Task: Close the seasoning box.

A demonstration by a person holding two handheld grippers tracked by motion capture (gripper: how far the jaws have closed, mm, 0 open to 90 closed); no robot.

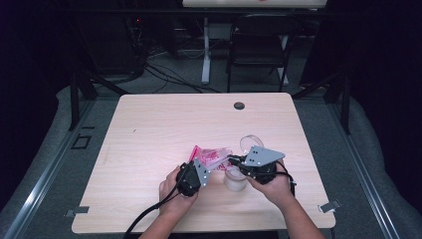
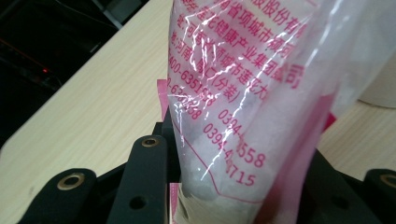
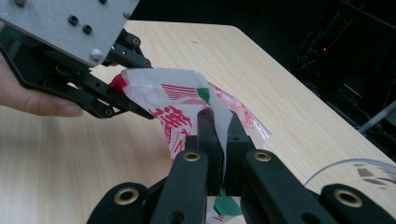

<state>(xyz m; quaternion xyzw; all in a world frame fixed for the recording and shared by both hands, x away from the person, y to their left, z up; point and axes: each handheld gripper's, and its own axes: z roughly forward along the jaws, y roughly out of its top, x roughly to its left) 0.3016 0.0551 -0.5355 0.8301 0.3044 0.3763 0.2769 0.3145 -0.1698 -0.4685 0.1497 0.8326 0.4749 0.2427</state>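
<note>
- One light wooden table [image 1: 149, 129], one round dark grommet [image 1: 239, 105] near its far edge.
- One plastic bag [image 1: 213, 157] with pink-red printing, held above the tabletop at the near middle, between the two grippers. Left gripper view: the bag [image 2: 243, 93] holds white, lumpy contents; the print is Chinese characters and rows of digits.
- Two hand-held grippers, one per hand. Left gripper [image 1: 203, 168] comes in from the near left, right gripper [image 1: 234, 160] from the near right; their tips meet at the bag.
- Left gripper [image 2: 233, 186]: jaws part-way closed and clamped on the filled lower body of the bag, one jaw on each side.
- Right gripper [image 3: 219, 135]: jaws pinched nearly together on a thin flat edge of the bag [image 3: 177, 98]; film runs down between the pads, a green mark on it.
- Right gripper view also shows the left gripper [image 3: 119, 91] farther off, gripping the bag's other end, with a grey plate on top and a thumb [image 3: 42, 102] beside it.
- One white cup-like container [image 1: 235, 180] stands on the table just under the right gripper.
- One clear round lid-like piece [image 1: 251, 143] just beyond the right gripper.
- One dark folding chair [image 1: 259, 45] stands on the floor beyond the table.
</note>
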